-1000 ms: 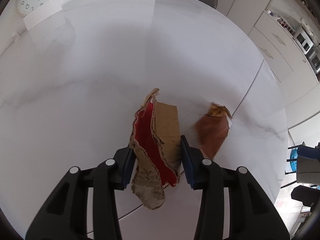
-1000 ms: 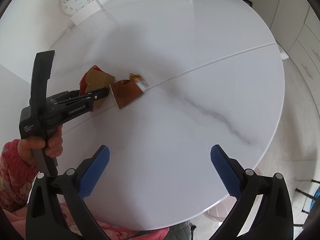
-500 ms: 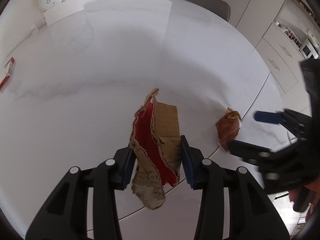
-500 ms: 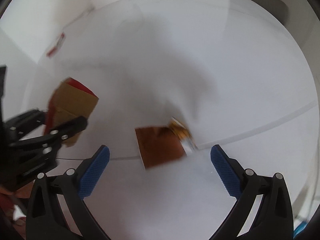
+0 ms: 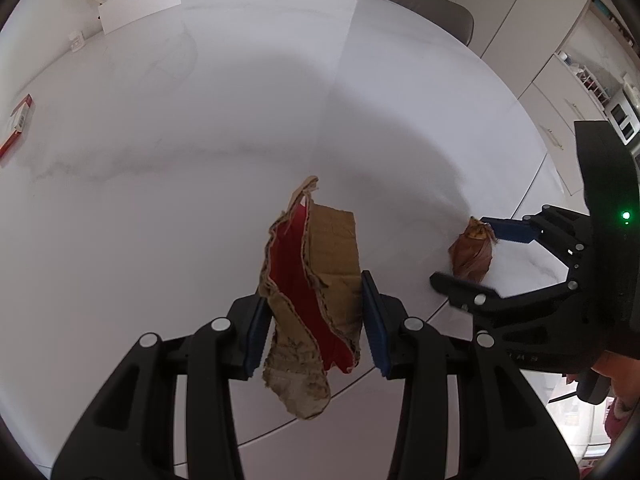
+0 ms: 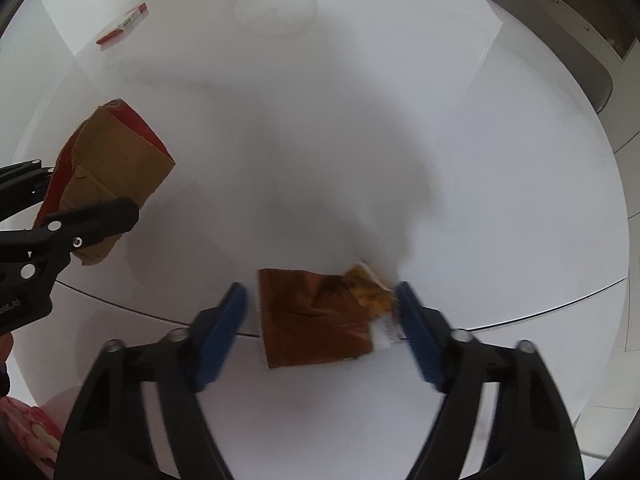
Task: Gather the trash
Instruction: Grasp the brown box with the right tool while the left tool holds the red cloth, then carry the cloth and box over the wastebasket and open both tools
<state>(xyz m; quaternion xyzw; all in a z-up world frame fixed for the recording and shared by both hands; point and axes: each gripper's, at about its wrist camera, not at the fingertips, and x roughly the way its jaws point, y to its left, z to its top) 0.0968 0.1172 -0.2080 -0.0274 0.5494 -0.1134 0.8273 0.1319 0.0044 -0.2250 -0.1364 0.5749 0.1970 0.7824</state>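
1. Above the white counter (image 5: 200, 140), the left hand-held gripper (image 5: 312, 320) is clamped part-way closed on a torn cardboard scrap (image 5: 316, 280) with a red inner face, held clear of the surface. That piece looks collected.
2. Just to its right, the right hand-held gripper (image 6: 320, 320) straddles a brown wrapper (image 6: 316, 316) that lies flat on the counter by a seam. Its jaws have just been closing, with the wrapper between them. The right pad looks to be at the wrapper's crumpled yellow end, while a gap shows at the left pad, so I judge the grip not yet made.
3. Far across the counter, near its edge, lies a small red-and-white packet (image 6: 124, 26), untouched. Whether it counts as trash I cannot tell.
4. No bin shows in either view, so dropping off both pieces is left to do.
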